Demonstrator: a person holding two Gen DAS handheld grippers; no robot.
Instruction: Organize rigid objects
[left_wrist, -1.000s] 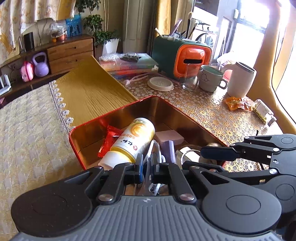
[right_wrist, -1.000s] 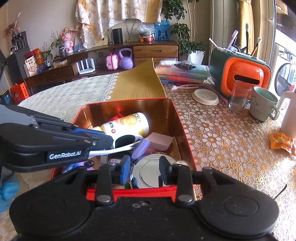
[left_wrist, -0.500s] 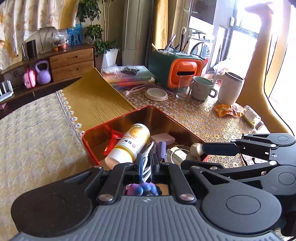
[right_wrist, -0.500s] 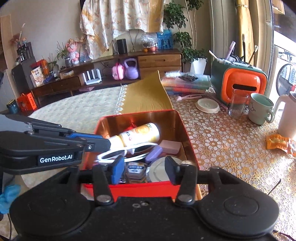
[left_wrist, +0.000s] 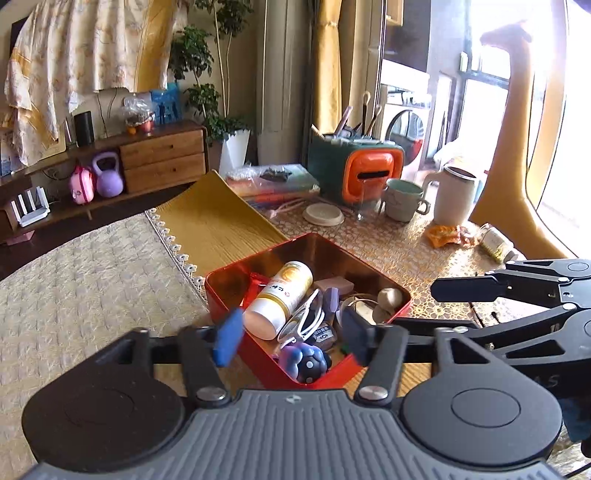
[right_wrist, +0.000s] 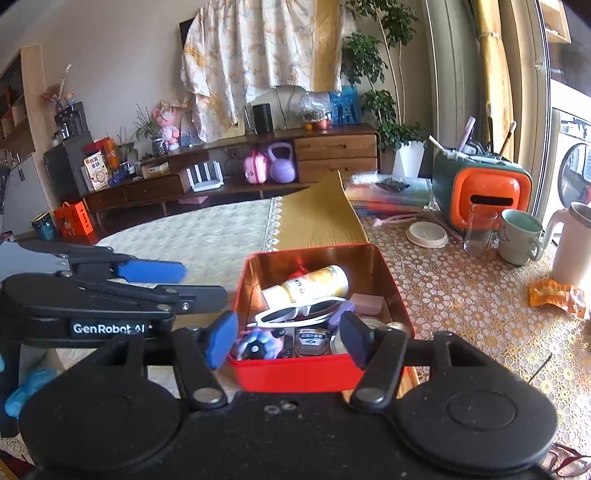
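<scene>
A red tin is seen on the table, and most of the small things appear already gathered in it: a white and yellow bottle lying on its side toward the far end, white sunglasses laid across the middle just in front of the bottle, a purple toy at the near corner, a pale pink block by the right wall, and some round metal pieces that are too crowded to be told apart. The sorting is therefore judged to be well advanced, perhaps nearly finished. An orange wrapper and a small jar lying on its side are left out on the lace cloth, well apart from the tin; whether they belong to the job cannot be told. The mug, the glass and the white jug stand beyond, near the orange and green holder. The left gripper is held wide apart and empty, above and just short of the tin's near corner, with the toy and sunglasses seen between its fingers. The right gripper is likewise spread wide with nothing in it, poised before the tin's near wall. Neither tool is touching anything.
</scene>
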